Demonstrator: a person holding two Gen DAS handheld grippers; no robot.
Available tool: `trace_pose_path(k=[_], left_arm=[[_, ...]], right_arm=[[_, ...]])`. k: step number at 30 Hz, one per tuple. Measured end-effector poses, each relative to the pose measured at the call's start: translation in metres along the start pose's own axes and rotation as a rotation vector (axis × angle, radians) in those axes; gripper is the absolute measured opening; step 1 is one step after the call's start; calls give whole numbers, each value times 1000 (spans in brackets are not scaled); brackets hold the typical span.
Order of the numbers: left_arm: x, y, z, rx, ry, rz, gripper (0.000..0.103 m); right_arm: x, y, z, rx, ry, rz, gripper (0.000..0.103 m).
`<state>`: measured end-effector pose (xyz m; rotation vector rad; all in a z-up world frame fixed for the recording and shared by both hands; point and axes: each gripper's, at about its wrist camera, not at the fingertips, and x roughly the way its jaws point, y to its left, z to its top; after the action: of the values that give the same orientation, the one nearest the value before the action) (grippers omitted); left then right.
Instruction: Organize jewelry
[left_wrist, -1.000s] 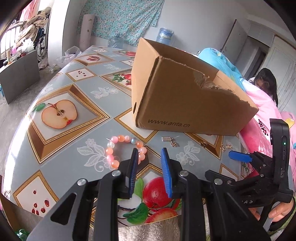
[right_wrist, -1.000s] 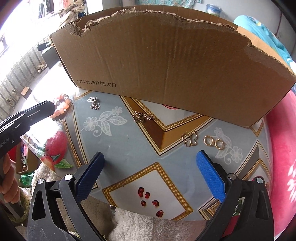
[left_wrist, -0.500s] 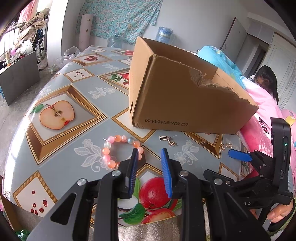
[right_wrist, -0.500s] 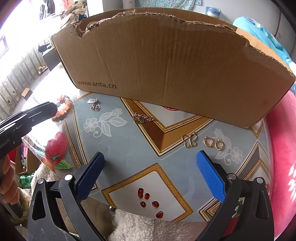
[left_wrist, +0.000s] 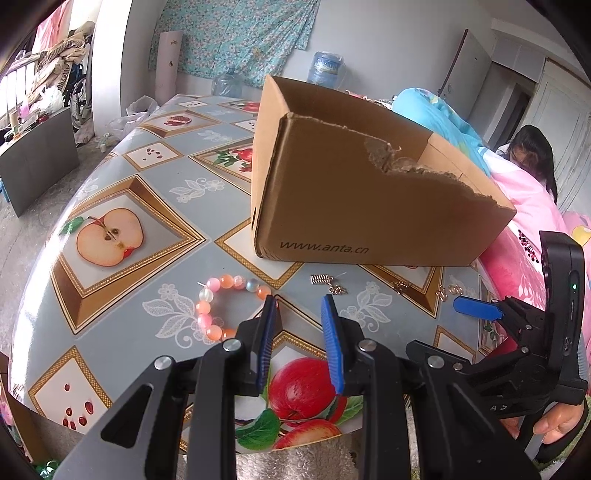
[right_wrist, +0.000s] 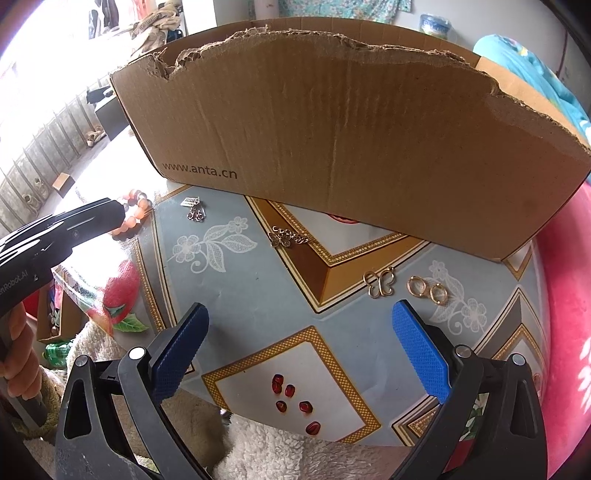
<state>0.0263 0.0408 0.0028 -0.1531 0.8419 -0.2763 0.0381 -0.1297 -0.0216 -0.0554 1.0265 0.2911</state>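
The bench (left_wrist: 122, 280) wears a fruit-printed cover. On it stand a torn cardboard box (left_wrist: 354, 206), a beaded bracelet (left_wrist: 218, 306), silver charms (right_wrist: 194, 208), a butterfly chain (right_wrist: 286, 238), a gold clasp (right_wrist: 380, 284) and two gold rings (right_wrist: 426, 290).

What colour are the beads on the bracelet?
The bracelet has orange, pink and pale whitish-blue beads. It shows best in the left wrist view.

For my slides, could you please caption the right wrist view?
Open right gripper hovers over a fruit-print table, near gold butterfly charm and two gold rings before a torn cardboard box.
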Motion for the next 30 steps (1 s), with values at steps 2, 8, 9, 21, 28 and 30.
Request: trace_pose_path(k=[2,8,9,21,28,30], left_arm=[[1,-3,1,8,0,3,24],[8,-17,4,43,9,-7,24],[10,-19,5,51,10,-15,24],[53,-44,20,152,67,-9,24],[61,-56,20,177,88,-10,24],[60,-61,17,196,92,-11,24]], right_arm=[[-4,-10,0,44,-13,67,95],[-19,-29,4,85,-97,162,86],[-20,-31,5,86,-108,174,80],[-21,-45,4,108,-155,327,60],[-19,-60,-4,137,-147,349,60],[-19,-62,-4,147,-143,353,60]])
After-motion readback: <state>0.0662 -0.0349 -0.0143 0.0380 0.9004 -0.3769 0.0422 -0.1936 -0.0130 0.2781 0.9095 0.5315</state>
